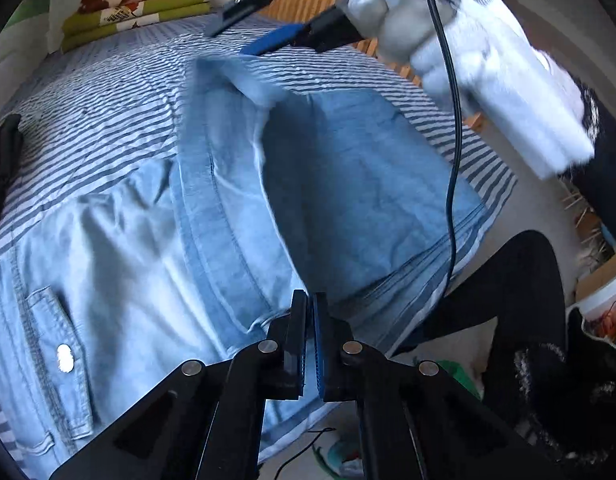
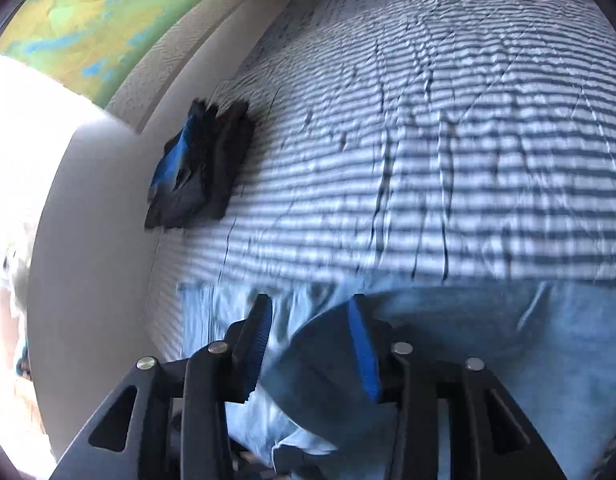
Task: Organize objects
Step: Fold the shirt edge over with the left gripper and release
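- My left hand-held gripper (image 1: pixel 308 344): jaws closed together, pads nearly touching; it sits over the near edge of the shirt, and I cannot tell whether any cloth is pinched between the pads.
- My right hand-held gripper (image 2: pixel 312 348): jaws partly apart, a fold of the shirt lying between them; whether the pads press on it I cannot tell. From the left wrist view it appears ahead and above, blurred, held in a white-gloved hand (image 1: pixel 488 68) with a black cable (image 1: pixel 454 160) hanging from it.
- Light blue shirt (image 1: pixel 179 240): spread on the bed directly ahead of and under my left hand-held gripper, one side folded over toward the middle; chest pocket with a white button (image 1: pixel 65 358) to the left.
- Striped bed sheet (image 2: pixel 428 140): blue and white, creased, stretching ahead of both grippers.
- Dark folded cloth (image 2: pixel 199 172): on the bed, ahead and left of my right hand-held gripper, against the wall.
- Folded green and red blankets (image 1: pixel 139 8): far end of the bed, ahead and left of my left hand-held gripper.
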Demonstrator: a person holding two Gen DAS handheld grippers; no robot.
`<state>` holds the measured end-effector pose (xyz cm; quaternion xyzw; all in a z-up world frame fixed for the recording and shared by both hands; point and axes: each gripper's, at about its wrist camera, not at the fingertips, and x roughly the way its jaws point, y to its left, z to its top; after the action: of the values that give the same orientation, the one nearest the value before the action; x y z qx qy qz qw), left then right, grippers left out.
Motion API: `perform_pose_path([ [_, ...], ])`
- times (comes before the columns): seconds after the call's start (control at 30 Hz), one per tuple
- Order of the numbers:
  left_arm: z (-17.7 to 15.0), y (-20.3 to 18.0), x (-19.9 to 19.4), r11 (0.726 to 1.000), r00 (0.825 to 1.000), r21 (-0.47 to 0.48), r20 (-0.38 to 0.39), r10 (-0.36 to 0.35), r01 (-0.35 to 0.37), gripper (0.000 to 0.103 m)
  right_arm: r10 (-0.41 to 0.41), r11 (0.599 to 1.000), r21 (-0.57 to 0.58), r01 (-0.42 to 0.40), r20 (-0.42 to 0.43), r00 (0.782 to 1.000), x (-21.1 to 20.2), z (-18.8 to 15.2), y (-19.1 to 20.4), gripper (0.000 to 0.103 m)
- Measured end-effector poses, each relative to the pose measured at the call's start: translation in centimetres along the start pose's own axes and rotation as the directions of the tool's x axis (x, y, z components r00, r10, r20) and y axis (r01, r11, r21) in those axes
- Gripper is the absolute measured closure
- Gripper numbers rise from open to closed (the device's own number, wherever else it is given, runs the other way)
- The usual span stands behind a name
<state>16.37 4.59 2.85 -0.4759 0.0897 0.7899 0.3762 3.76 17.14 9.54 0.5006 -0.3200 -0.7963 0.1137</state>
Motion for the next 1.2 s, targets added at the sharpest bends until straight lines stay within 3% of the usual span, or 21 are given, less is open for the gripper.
perform_pose_path([
  [0.07,-0.4,0.6,-0.4,1.0,1.0,-0.011,-0.004,0.02,-0.02,0.097,0.027,1.0,-0.002,-0.027,0.022,0.999,-1.2,-0.4,-0.4,0.066],
  [0.2,0.3,2.8,-1.1,0.996,0.999,-0.079,0.026,0.032,-0.03,0.091,-0.077,0.995,-0.06,0.082,0.09,0.993,-5.5,-3.4,-1.8,0.066],
  [0.33,1.8,3.0,-2.1,0.996,0.997,-0.077,0.061,0.052,-0.047,0.088,-0.18,0.98,-0.055,0.194,0.187,0.966,-10.0,-9.0,-5.4,0.066],
  [0.4,2.4,2.8,-1.9,0.997,0.998,-0.069,0.06,0.033,-0.028,0.078,-0.228,0.972,-0.007,0.237,0.238,0.944,-12.3,-12.2,-8.2,0.066],
  [0.47,2.8,2.3,-0.6,0.999,1.0,-0.048,0.019,0.022,-0.021,0.066,-0.287,0.957,0.045,0.285,0.248,0.925,-13.7,-15.2,-11.0,0.066],
  [0.53,2.5,2.0,1.8,0.998,0.995,-0.013,-0.078,0.055,-0.056,0.066,-0.324,0.946,0.09,0.312,0.231,0.917,-14.9,-17.8,-13.7,0.066],
  [0.6,1.0,2.4,4.0,0.99,0.97,0.028,-0.199,0.139,-0.136,0.063,-0.359,0.933,0.105,0.344,0.209,0.91,-15.4,-19.6,-15.2,0.066],
  [0.7,1.4,2.9,2.9,0.988,0.965,-0.012,-0.213,0.151,-0.157,0.064,-0.392,0.92,0.068,0.387,0.199,0.898,-15.9,-21.7,-16.1,0.066],
  [0.83,7.2,0.1,0.7,0.99,0.982,0.037,-0.124,0.143,-0.139,0.065,-0.342,0.935,-0.028,0.354,0.189,0.92,-15.1,-23.7,-16.5,0.066],
  [0.9,11.2,-2.7,1.2,0.987,0.987,0.103,-0.088,0.135,-0.126,0.059,-0.314,0.942,-0.065,0.331,0.188,0.931,-14.9,-24.4,-16.6,0.066],
  [0.97,15.3,-5.9,2.9,0.979,0.991,0.179,-0.071,0.114,-0.1,0.046,-0.276,0.951,-0.09,0.297,0.193,0.942,-15.2,-25.2,-16.8,0.066],
  [1.07,19.9,-9.4,6.6,0.971,0.992,0.23,-0.091,0.085,-0.062,0.042,-0.273,0.943,-0.139,0.304,0.204,0.94,-15.7,-26.5,-17.0,0.066],
  [1.2,25.6,-11.1,12.8,0.984,0.984,0.178,-0.174,0.035,-0.004,0.038,-0.228,0.944,-0.194,0.266,0.198,0.953,-15.7,-27.5,-17.2,0.066],
])
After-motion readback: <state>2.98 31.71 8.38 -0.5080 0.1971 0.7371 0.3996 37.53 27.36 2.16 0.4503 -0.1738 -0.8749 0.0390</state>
